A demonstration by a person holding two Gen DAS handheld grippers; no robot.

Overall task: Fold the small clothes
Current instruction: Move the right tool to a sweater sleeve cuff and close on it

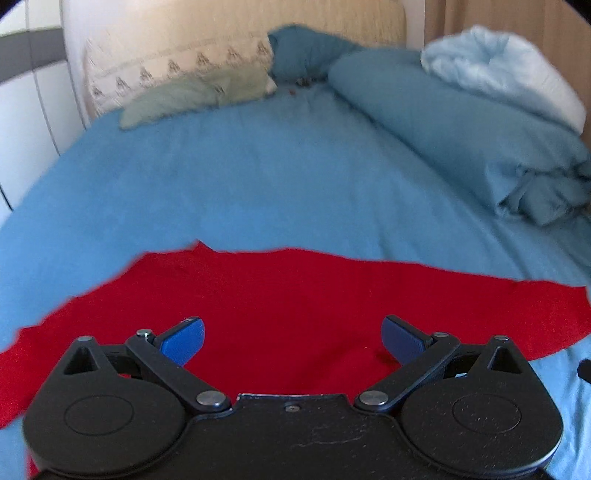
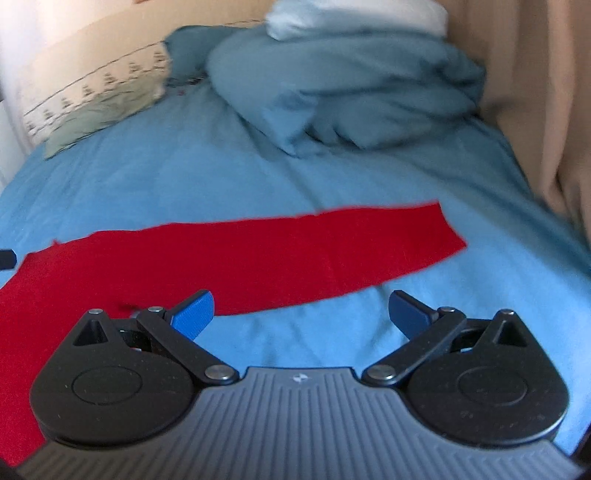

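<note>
Spread wide and holding nothing, the left gripper (image 1: pixel 291 341) hangs directly over the red cloth (image 1: pixel 288 295), whose long axis runs crosswise on the blue bedsheet (image 1: pixel 258 177), while the equally spread right gripper (image 2: pixel 301 314) sits off its right end.

The light blue bed sheet (image 1: pixel 258 177) offers an unobstructed flat expanse between the flat red fabric garment (image 1: pixel 295 295) and the head of the bed. Along the right side, a bulky rolled teal duvet (image 1: pixel 461 136) rises from the sheet, carrying a pale blue-white bundled blanket (image 1: pixel 498 70) on top. A beige curtain (image 2: pixel 554 110) hangs close against the right edge of the bed. At the far left, a flat sage-green pillow (image 1: pixel 184 98) leans against a cream patterned cushion (image 1: pixel 166 62) and the beige headboard (image 1: pixel 258 18). The sheet near the right end of the red garment (image 2: pixel 277 251) lies bare up to the curtain.
</note>
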